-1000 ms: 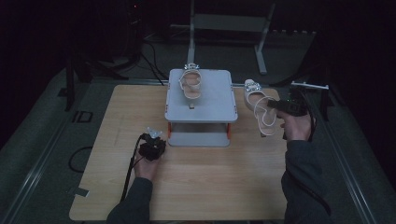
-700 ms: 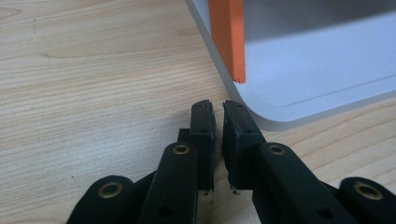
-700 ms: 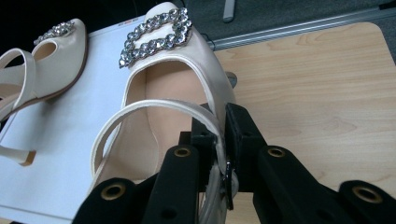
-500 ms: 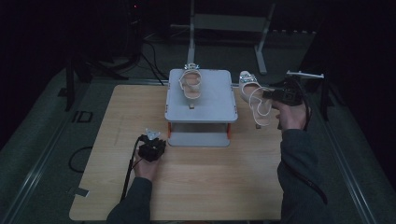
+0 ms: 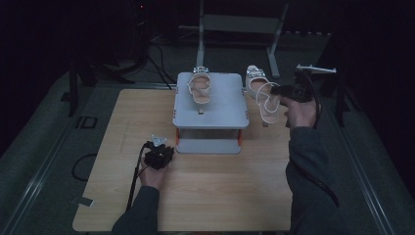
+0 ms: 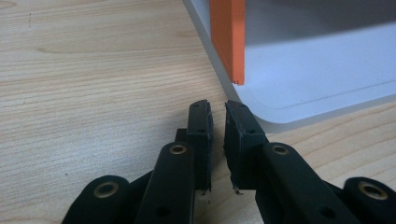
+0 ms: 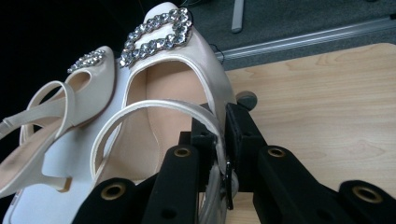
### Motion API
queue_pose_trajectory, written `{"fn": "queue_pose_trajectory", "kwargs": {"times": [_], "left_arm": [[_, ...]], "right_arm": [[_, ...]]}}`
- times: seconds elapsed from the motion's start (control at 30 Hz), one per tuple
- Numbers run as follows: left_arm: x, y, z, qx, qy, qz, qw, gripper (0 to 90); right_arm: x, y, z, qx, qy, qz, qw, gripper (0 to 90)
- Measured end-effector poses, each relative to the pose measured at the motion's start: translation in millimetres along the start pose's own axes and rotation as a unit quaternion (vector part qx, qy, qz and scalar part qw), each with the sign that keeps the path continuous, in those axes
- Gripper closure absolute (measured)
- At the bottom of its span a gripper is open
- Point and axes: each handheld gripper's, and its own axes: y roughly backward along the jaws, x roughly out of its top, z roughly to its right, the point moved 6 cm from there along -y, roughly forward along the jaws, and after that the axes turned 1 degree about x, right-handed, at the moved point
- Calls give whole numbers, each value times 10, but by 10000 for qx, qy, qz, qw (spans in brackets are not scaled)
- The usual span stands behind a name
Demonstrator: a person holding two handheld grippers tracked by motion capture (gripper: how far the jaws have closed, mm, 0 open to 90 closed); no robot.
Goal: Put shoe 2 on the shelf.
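Observation:
A cream sandal with a jewelled buckle lies on top of the grey stand. Its twin hangs in the air just right of the stand's top, toe pointing away. My right gripper is shut on it. In the right gripper view the pads pinch the thin ankle strap of this sandal, and the other sandal lies beyond on the stand top. My left gripper rests on the table by the stand's front left corner. Its jaws stand nearly together with nothing between them.
The stand has orange legs and a grey base plate close in front of the left gripper. The wooden table stretches bare toward the person. Metal frame legs and cables lie on the dark floor behind it.
My right hand has risen with the sandal and carried it back and left, closer to the stand's top. The left hand and gripper have kept still.

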Motion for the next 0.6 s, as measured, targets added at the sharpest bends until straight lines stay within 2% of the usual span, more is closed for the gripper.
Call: {"fn": "queue_pose_trajectory", "kwargs": {"times": [0.4,0.6], "left_arm": [[-11,12,-2,-164,87,6,9998,774],[-13,14,-4,-174,90,3,9998,774]], "right_arm": [[53,-70,-192,84,-19,-59,9999,831],[97,-118,-325,117,-48,-68,9999,829]]}}
